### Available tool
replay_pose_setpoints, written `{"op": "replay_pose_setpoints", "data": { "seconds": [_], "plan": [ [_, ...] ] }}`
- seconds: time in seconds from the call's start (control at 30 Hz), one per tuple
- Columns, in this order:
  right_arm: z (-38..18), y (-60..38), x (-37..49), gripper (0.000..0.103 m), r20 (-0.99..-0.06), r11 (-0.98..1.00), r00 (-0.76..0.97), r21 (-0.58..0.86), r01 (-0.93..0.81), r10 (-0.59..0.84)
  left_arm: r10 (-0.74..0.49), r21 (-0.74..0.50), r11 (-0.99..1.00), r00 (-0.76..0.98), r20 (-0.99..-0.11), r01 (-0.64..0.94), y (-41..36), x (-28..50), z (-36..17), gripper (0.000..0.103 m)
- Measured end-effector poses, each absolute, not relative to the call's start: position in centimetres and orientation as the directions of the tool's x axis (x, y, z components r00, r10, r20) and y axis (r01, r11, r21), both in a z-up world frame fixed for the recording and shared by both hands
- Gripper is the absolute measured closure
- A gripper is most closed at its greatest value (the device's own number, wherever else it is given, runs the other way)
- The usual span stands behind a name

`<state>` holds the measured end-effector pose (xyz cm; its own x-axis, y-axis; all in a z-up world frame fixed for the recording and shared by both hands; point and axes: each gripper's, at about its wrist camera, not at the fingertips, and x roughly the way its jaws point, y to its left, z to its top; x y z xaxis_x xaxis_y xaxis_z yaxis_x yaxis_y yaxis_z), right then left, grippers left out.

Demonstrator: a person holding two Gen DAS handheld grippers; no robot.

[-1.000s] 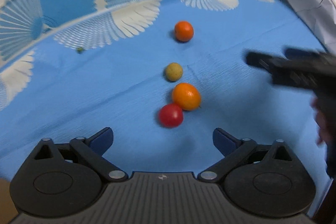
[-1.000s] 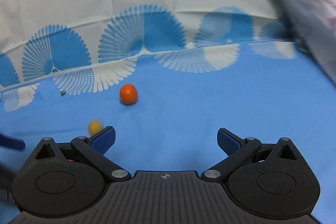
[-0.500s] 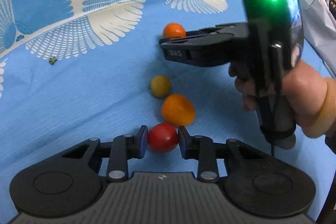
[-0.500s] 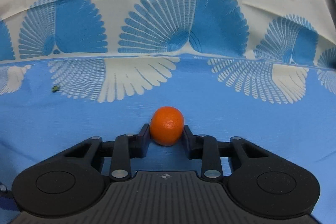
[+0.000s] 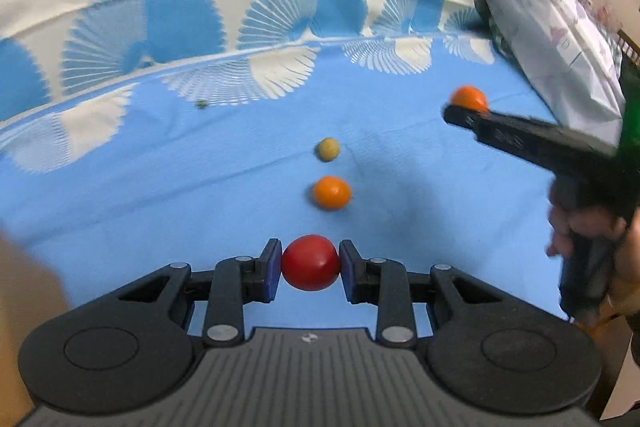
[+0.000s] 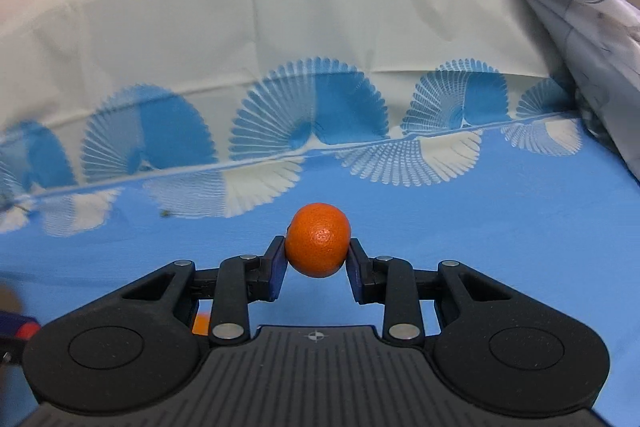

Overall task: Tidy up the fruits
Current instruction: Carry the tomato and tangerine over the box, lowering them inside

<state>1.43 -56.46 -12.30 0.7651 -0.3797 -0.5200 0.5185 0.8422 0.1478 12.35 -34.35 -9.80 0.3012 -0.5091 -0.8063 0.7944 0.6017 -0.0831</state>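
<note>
My left gripper (image 5: 310, 267) is shut on a red tomato (image 5: 310, 263) and holds it above the blue cloth. Ahead of it lie an orange fruit (image 5: 331, 191) and a small yellow-green fruit (image 5: 328, 149) on the cloth. My right gripper (image 6: 318, 259) is shut on a small orange (image 6: 318, 245) and holds it off the cloth. In the left wrist view the right gripper (image 5: 468, 113) is at the right with that orange (image 5: 469, 98) at its tip.
The blue cloth (image 5: 160, 187) has white and blue fan patterns at its far edge. A grey-white patterned fabric (image 5: 540, 19) is heaped at the right. A small dark speck (image 5: 201, 103) lies far left on the cloth.
Both grippers have lifted their fruits off the cloth. The left one drew the tomato back from the orange fruit. The right one carried its orange to the right.
</note>
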Motion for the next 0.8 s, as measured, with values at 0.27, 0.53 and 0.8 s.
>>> {"op": "replay_pose_setpoints", "data": {
  "seconds": [0.27, 0.53, 0.8],
  "plan": [
    [-6.5, -44.4, -5.8, 0.07, -0.485, 0.868, 0.813, 0.192, 0.458, -0.322, -0.44, -0.004, 0.701, 0.428, -0.789, 0.713, -24.4, 7.2, -2.5, 0.069],
    [-3.0, -32.9, -11.2, 0.07, -0.486, 0.897, 0.849, 0.251, 0.364, -0.209, -0.347, 0.036, 0.803, 0.515, -0.784, 0.595, -13.2, 2.9, 2.1, 0.069],
    [-0.8, -22.5, -13.7, 0.07, -0.501, 0.953, 0.864, 0.229, 0.197, -0.058, -0.271, 0.037, 0.878, 0.558, -0.785, 0.477, -3.0, -0.3, 4.1, 0.069]
  ]
}}
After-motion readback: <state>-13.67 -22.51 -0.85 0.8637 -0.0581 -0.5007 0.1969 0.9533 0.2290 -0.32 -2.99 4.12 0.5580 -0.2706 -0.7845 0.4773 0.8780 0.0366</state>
